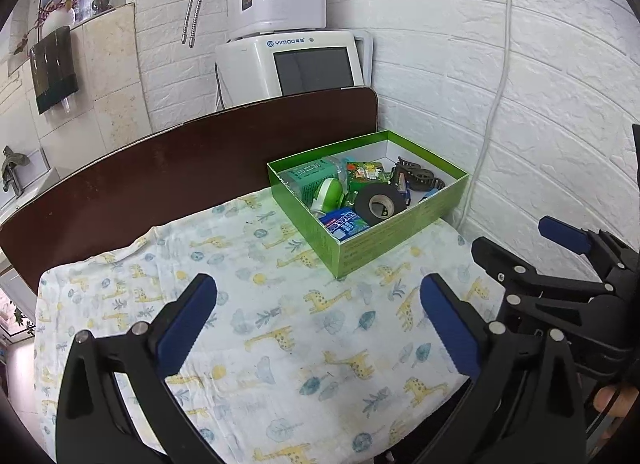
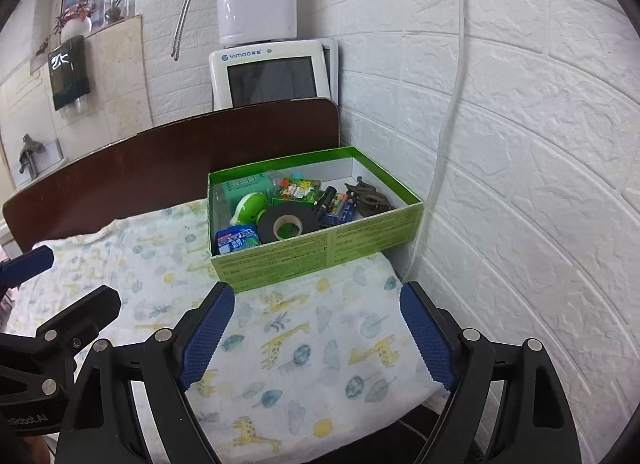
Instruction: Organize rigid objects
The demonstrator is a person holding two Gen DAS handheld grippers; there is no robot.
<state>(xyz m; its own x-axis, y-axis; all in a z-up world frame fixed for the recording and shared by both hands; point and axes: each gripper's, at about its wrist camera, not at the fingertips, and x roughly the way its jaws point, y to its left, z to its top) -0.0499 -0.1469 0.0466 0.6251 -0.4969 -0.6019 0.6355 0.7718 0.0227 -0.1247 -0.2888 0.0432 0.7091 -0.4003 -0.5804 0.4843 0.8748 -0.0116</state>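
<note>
Both tongs open, empty, beside filled box

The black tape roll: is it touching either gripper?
Apart. The right wrist view shows the tape roll inside the green box, with bare cloth between it and the open right gripper.

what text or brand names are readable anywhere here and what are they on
"YIMAO", followed by small unreadable characters: on the white appliance behind the table.
"...Robot.AI", partly cut off: on the left claw body, at the right wrist view's lower left edge.
Print on the green box and the packages inside: too small to read.
</note>
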